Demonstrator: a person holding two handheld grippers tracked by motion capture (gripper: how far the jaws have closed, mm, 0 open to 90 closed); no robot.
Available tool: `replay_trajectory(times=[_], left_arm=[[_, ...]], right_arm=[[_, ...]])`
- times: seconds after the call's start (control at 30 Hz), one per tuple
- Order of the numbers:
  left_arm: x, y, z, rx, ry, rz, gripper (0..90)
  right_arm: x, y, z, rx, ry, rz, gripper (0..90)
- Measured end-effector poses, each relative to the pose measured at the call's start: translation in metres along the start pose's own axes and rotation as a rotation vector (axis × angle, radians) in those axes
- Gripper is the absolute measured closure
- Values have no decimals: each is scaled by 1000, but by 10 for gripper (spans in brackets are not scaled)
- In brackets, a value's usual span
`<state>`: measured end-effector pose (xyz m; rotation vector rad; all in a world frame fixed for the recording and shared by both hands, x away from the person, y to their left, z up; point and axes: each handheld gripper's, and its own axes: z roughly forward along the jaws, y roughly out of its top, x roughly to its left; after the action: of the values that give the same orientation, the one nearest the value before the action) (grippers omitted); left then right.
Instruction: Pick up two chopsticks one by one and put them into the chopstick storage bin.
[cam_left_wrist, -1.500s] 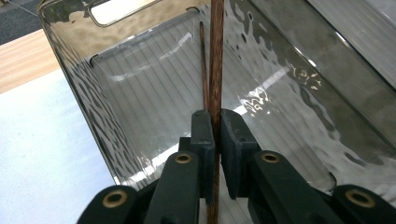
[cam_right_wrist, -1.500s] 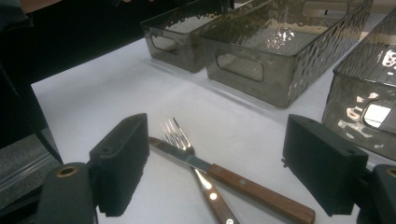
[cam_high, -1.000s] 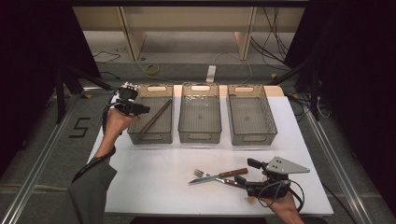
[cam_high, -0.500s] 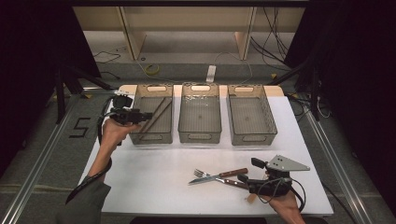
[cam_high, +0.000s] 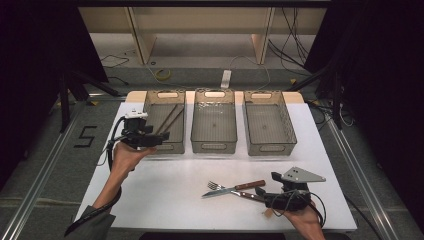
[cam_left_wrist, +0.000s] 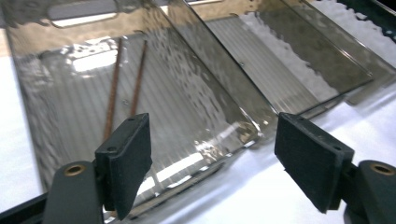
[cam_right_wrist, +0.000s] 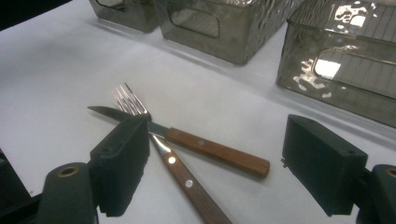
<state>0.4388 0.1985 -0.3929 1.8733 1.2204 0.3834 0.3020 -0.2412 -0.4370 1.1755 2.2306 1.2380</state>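
Looking down from the high view, a white table (cam_high: 165, 195) carries three smoky clear bins in a row at its far side. The left bin (cam_high: 165, 142) holds a pair of brown chopsticks (cam_high: 170, 118) lying lengthwise. The left gripper (cam_high: 161, 139) hovers at that bin's near left corner, its jaws having just been opening, with nothing between them. Near the table's front edge the right gripper (cam_high: 260, 191) rests low, pointing at a fork (cam_high: 216, 185) and a knife (cam_high: 232, 189) with wooden handles, which lie crossed just beside it. The only writing is a black "5" (cam_high: 86, 136) marked on the floor left of the table.

In the left gripper view, the two black pads stand wide apart and empty above the near wall of the left bin (cam_left_wrist: 140, 140); the chopsticks (cam_left_wrist: 126, 88) lie side by side on its ribbed floor, and the middle bin (cam_left_wrist: 280, 70) sits alongside.

In the right gripper view, the jaws are spread wide with nothing clamped. The knife (cam_right_wrist: 210, 150) lies across the fork (cam_right_wrist: 133, 103) on the table, their handles reaching into the gap between the pads; one pad hides part of the blade.
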Motion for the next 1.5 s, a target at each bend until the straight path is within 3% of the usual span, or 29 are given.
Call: replay_trajectory(times=[0.07, 0.27, 0.7, 0.93, 1.0, 1.5], left_arm=[[-4, -3, -1, -7, -17, -10, 249], [-16, -14, -3, -19, -37, 15, 237], [-23, -40, -12, -18, -78, 19, 199], [-31, -46, -12, -2, -72, 45, 189], [-32, -48, -13, -1, -71, 49, 188], [-40, -57, -19, 5, -57, 98, 186]], right_arm=[[0, 0, 0, 25, -21, 7, 241], [3, -1, 2, 75, -54, 11, 239], [1, -4, 4, 156, -90, 28, 233], [0, -5, 7, 220, -107, -11, 229], [2, -5, 8, 239, -131, -36, 228], [8, -7, 13, 355, -160, -76, 219]])
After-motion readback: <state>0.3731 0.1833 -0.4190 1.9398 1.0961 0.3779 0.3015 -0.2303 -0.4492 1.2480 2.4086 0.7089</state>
